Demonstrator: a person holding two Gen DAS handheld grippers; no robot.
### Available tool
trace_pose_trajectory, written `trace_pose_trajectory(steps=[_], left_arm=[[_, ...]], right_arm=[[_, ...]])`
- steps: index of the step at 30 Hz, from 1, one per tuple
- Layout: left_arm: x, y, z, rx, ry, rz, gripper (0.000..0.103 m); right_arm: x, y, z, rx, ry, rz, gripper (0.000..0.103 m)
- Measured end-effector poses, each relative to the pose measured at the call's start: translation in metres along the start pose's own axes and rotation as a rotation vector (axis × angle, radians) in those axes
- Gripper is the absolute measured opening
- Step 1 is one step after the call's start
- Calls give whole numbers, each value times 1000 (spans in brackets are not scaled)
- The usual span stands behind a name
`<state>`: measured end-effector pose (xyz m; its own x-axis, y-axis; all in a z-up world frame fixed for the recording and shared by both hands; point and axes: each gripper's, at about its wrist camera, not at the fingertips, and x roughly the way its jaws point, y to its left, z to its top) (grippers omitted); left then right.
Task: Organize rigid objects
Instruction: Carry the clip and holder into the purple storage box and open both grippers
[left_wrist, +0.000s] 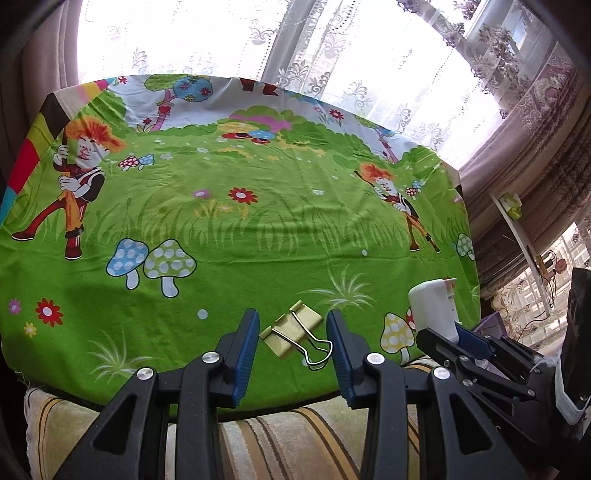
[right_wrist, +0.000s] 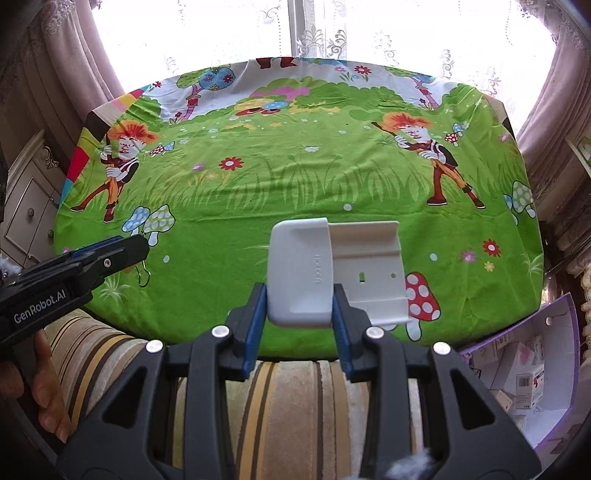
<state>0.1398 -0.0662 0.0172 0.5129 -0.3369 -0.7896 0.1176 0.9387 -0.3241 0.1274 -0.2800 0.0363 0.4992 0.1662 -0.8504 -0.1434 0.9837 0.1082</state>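
Low, left gripper (left_wrist: 291, 332) jaws apart (astride binder clip (left_wrist: 295, 332)), level

**A:** so what kind of place is this?

**B:** someone's home, living room i'd say. Lace curtains (left_wrist: 332, 55) over a big window, heavy patterned drapes (left_wrist: 546, 122), a striped sofa cushion (right_wrist: 288, 398), a kids' cartoon cloth (right_wrist: 295, 192) on the bench, and a carved white cabinet (right_wrist: 29, 199) beside it.

Binder clip (left_wrist: 295, 332): lay on the bench (left_wrist: 258, 229) near its front edge, between the left gripper (left_wrist: 291, 328) fingers.
Plastic holder (right_wrist: 332, 273): to the clip's right, in the right gripper (right_wrist: 301, 310).
Box (right_wrist: 524, 369): beside the bench, right.
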Motion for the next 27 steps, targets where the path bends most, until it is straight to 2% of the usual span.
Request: trace_pose_trajectory(steps=[8,20,27], left_arm=[[4,-79,-18,135,54,-101,39],[14,-191,-52,309,124,-265,39],[26,-242,-72,390,170,-320,39]], right_arm=[[-38,-57,-29,81,-39,-58,38],[-94,-168,-87,269,-70,-201,38],[-115,-221,-117,365,-82,-301,38]])
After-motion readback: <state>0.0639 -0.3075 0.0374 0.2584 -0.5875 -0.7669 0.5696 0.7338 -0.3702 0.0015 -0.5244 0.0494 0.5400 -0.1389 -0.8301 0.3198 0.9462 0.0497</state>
